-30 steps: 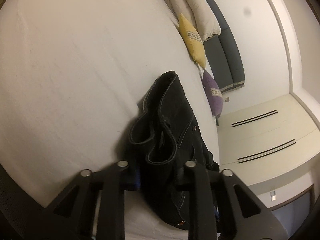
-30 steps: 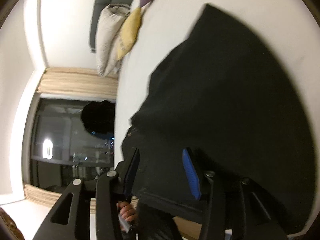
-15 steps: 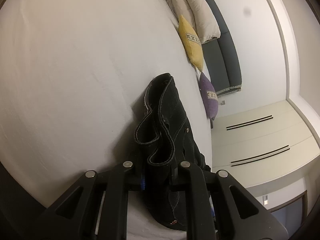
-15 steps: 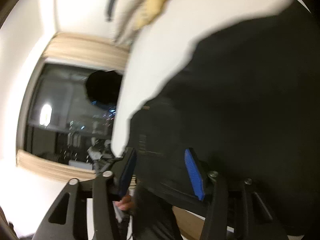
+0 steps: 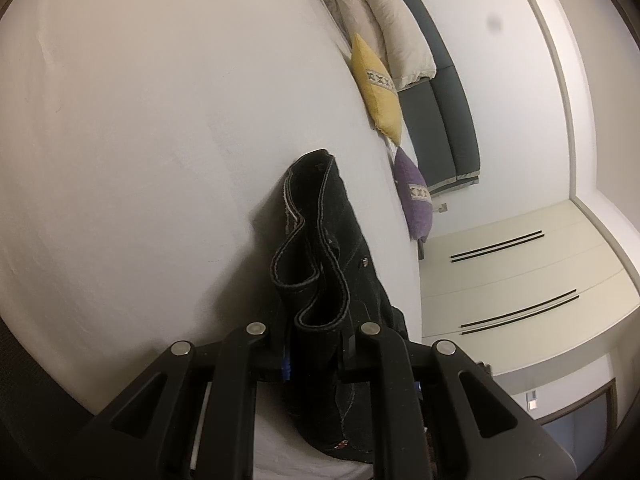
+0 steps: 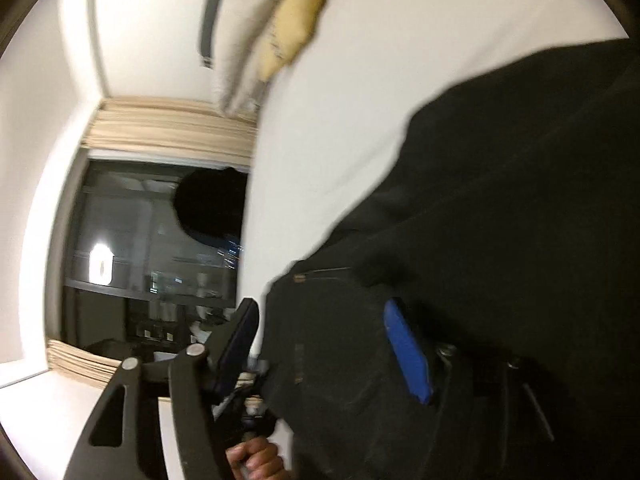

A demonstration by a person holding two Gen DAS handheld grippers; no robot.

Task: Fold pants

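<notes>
Black pants lie bunched on the white bed in the left wrist view. My left gripper is shut on a doubled fold of their stitched edge, which stands up in loops just beyond the fingers. In the blurred right wrist view the same dark pants fill the right side. My right gripper is opening. The blue pad lies against the cloth, while the other finger stands off its edge, so nothing is pinched. A hand shows at the bottom.
At the head of the bed lie a yellow cushion, a purple cushion and white pillows against a dark headboard. Cream wardrobe doors stand beside the bed. A dark window with beige curtains faces the right gripper.
The left gripper closed a little tighter on the fold and lifted it slightly. The right gripper's jaws spread wider and slid sideways along the pants' edge, off the cloth they gripped.
</notes>
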